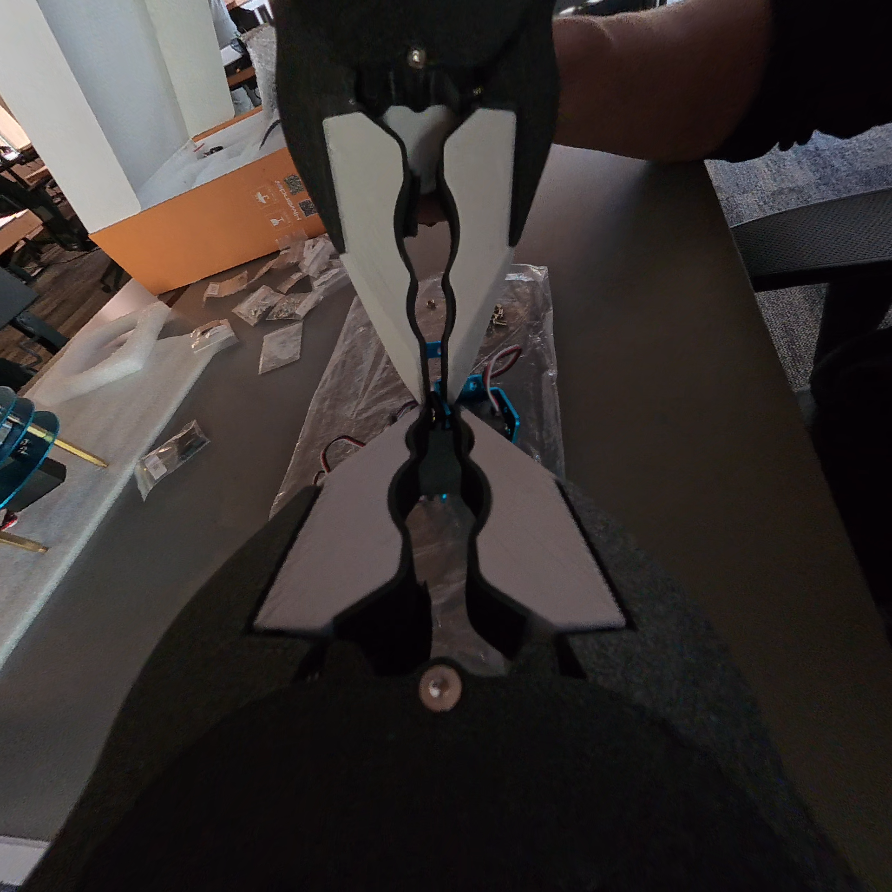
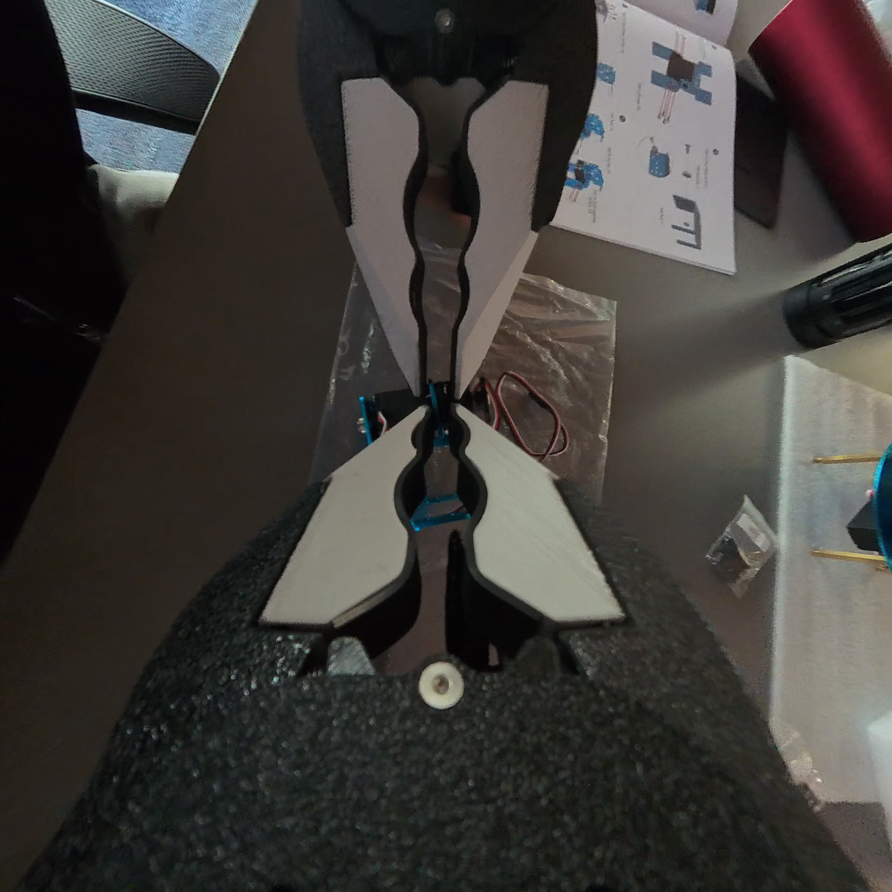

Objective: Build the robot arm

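Note:
A blue metal bracket (image 1: 502, 410) with a black servo and red-white-black wires (image 2: 531, 410) sits over a clear plastic bag (image 1: 338, 386) on a dark table (image 1: 651, 386). My left gripper (image 1: 438, 416) comes from below in the left wrist view and is shut on the bracket assembly, with the black servo body between its fingers. My right gripper (image 2: 439, 412) is shut on a thin blue plate of the same bracket (image 2: 438, 519). The two grippers meet tip to tip: the right one shows at the top of the left wrist view (image 1: 436, 381), and the left one at the top of the right wrist view (image 2: 438, 379).
An orange box (image 1: 207, 231), small bags of screws (image 1: 280, 309) and white foam (image 1: 111, 347) lie on the left. A blue acrylic disc with brass standoffs (image 1: 24, 434) is near. An open illustrated booklet (image 2: 675, 145), a black cylindrical tool (image 2: 840, 309) and a person's arm (image 1: 675, 82) also show. My two grippers' fingertips are within a few centimetres of each other.

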